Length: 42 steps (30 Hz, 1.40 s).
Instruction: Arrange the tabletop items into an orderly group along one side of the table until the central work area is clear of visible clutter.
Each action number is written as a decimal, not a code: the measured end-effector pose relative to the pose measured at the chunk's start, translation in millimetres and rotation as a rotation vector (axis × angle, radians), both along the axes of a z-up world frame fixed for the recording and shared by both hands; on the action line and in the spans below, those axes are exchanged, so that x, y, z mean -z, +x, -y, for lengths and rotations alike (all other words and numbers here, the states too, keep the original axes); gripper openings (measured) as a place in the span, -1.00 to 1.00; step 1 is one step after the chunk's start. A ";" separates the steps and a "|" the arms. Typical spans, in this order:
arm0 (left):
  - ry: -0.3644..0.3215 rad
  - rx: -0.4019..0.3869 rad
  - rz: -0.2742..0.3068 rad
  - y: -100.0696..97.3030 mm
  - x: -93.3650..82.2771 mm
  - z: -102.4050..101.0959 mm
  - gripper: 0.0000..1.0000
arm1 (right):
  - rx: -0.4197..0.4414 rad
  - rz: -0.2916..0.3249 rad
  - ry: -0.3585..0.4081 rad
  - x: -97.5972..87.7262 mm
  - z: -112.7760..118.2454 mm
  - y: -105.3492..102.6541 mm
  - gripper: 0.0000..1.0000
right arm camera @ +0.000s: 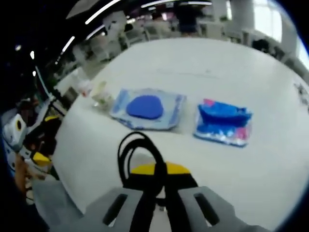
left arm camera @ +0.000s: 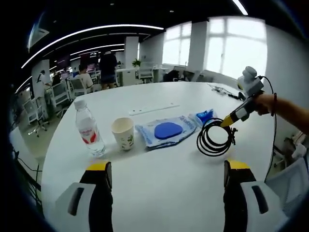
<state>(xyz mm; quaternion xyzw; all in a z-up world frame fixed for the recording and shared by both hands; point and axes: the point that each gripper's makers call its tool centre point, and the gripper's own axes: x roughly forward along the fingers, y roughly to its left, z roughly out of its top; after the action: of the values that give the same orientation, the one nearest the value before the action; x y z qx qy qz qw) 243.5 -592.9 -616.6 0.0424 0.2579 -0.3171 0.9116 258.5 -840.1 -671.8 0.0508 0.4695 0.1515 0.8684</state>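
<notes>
On the white table [left arm camera: 159, 193] a water bottle [left arm camera: 89, 128], a paper cup [left arm camera: 124, 134], a clear bag with a blue pad [left arm camera: 166, 130] and a small blue packet [left arm camera: 205, 116] lie in a row. My left gripper [left arm camera: 166, 169] stands open over bare table in front of them. A hand brings my right gripper [left arm camera: 226, 122] in from the right, shut on a coiled black cable [left arm camera: 215, 137]. In the right gripper view the cable [right arm camera: 137, 154] loops out from my right gripper [right arm camera: 157, 176]; beyond lie the clear bag [right arm camera: 147, 107], blue packet [right arm camera: 223, 123] and cup [right arm camera: 101, 94].
My left gripper [right arm camera: 46, 138] shows open at the table's left edge. A flat white strip [left arm camera: 153, 109] and small dark items [left arm camera: 227, 92] lie farther back. Office desks, chairs and people fill the room behind. A chair [left arm camera: 289, 179] stands at the right edge.
</notes>
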 end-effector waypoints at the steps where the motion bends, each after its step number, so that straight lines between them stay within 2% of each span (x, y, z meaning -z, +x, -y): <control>1: 0.000 0.002 -0.001 -0.1 0.5 0.3 0.93 | 0.003 -0.001 -0.003 1.5 1.8 0.7 -0.99; 8: 0.015 0.012 -0.013 -4.5 4.4 0.4 0.93 | 0.025 -0.018 -0.005 13.1 14.0 7.5 -0.99; 32: 0.040 -0.019 -0.023 -6.9 6.4 -10.7 0.95 | -0.013 -0.022 -0.080 39.2 31.4 19.8 -0.99; 42: 0.040 -0.028 -0.027 -7.7 6.4 -14.3 0.94 | -0.075 -0.009 -0.200 54.8 38.3 26.0 -0.98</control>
<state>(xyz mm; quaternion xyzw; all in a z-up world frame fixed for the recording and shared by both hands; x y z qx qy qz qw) 235.8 -578.6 -622.9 0.0528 0.2773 -0.2994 0.9114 284.6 -878.4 -726.6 -0.0528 0.4876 0.1360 0.8608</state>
